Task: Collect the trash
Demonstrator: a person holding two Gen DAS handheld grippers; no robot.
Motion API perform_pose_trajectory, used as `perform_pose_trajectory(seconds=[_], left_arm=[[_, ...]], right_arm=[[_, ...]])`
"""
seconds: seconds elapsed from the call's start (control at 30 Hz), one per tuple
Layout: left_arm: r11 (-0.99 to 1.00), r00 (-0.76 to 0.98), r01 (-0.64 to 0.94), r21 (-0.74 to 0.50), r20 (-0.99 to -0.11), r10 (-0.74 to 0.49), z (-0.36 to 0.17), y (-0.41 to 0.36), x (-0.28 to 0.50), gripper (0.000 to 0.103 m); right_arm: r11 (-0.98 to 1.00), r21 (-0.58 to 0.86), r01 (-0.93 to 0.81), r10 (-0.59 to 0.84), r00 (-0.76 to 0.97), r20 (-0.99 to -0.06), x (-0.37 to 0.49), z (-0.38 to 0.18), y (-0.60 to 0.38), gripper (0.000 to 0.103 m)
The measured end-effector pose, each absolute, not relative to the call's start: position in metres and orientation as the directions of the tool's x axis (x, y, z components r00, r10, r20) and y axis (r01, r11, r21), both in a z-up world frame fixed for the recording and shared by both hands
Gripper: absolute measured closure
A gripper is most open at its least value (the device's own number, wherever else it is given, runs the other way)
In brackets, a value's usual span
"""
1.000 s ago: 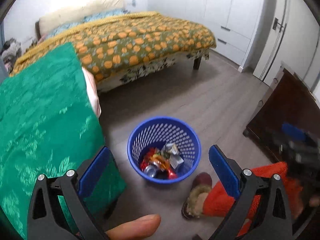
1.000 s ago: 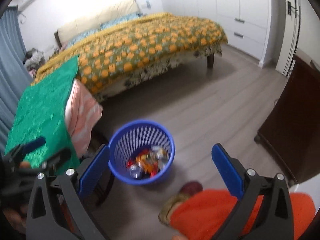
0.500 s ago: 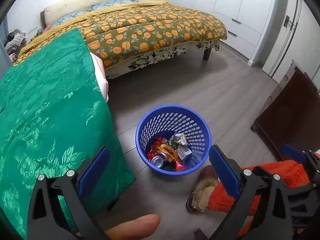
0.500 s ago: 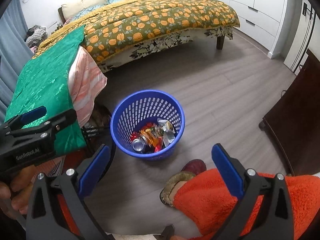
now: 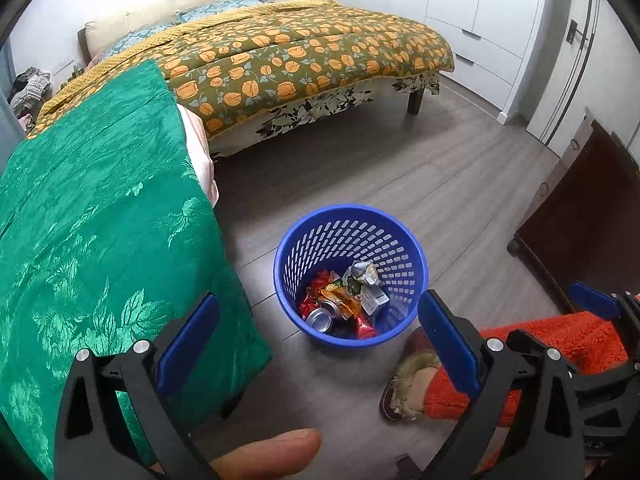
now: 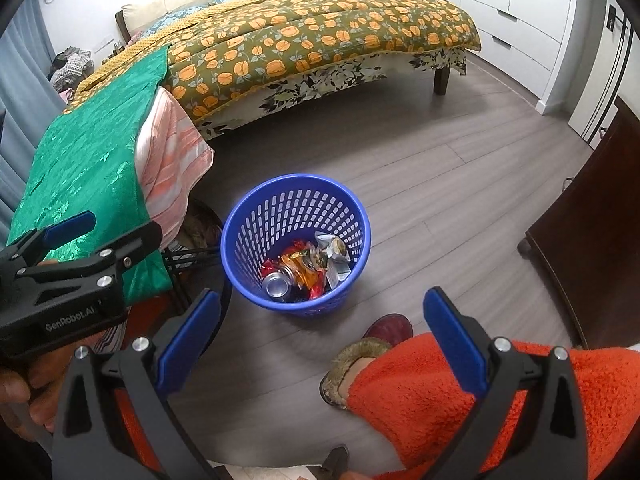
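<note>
A blue perforated waste basket (image 5: 412,252) (image 6: 240,236) stands on the grey wood floor. Inside lie a crushed silver can (image 5: 320,318) (image 6: 277,284), orange and red snack wrappers (image 5: 340,300) (image 6: 298,266) and a crumpled foil carton (image 5: 364,280) (image 6: 332,252). My left gripper (image 5: 318,340) hovers above and in front of the basket, open and empty. My right gripper (image 6: 320,344) also hangs above the basket, open with nothing between its blue pads. The left gripper's body (image 6: 68,272) shows at the left of the right wrist view.
A green cloth (image 5: 88,232) covers a table at the left. A bed with an orange-flowered quilt (image 5: 300,60) fills the back. A dark wooden cabinet (image 5: 592,220) stands at the right. A person's orange fleece leg (image 6: 460,392) and furry slipper (image 5: 404,388) rest by the basket.
Both grippers have risen and tilted down, so the basket sits more central and farther below. Both stay open and empty.
</note>
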State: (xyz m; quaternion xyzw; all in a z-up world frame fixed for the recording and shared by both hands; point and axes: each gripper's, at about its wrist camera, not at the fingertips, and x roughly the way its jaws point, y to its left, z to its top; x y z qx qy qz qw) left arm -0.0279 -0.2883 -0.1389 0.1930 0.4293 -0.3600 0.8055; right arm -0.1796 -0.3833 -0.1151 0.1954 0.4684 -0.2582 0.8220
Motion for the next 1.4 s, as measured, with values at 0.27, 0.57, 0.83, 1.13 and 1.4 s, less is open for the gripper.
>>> perform_pose_trajectory(seconds=[0.27,0.57,0.83,1.13,1.4], left_arm=[[0.67,0.373,0.743,0.002,-0.832,-0.411,-0.14,-0.2875,-0.0266,0.005],[0.676,0.374,0.737,0.004,-0.835,-0.403,-0.1425,-0.2851,-0.0234,0.005],[0.681,0.374,0.732,0.005,-0.839,-0.395,-0.1455,-0.2858,-0.0221,0.005],[0.681,0.374,0.732,0.005,-0.839,-0.395,-0.1458,-0.2857,-0.0216,0.005],[0.684,0.376,0.729,0.004,-0.837,-0.396,-0.1479,-0.2843,-0.0204,0.005]], right_arm=[[0.793,0.077,0.604,-0.238,0.425,-0.873,-0.179,-0.1174,-0.3823,0.005],[0.794,0.073,0.603,-0.237,0.419,-0.876,-0.178,-0.1205,-0.3807,0.005],[0.799,0.074,0.597,-0.235,0.423,-0.875,-0.1754,-0.1212,-0.3781,0.005],[0.8,0.071,0.596,-0.235,0.42,-0.876,-0.1747,-0.1214,-0.376,0.005],[0.798,0.069,0.598,-0.238,0.419,-0.876,-0.1744,-0.1216,-0.3758,0.005]])
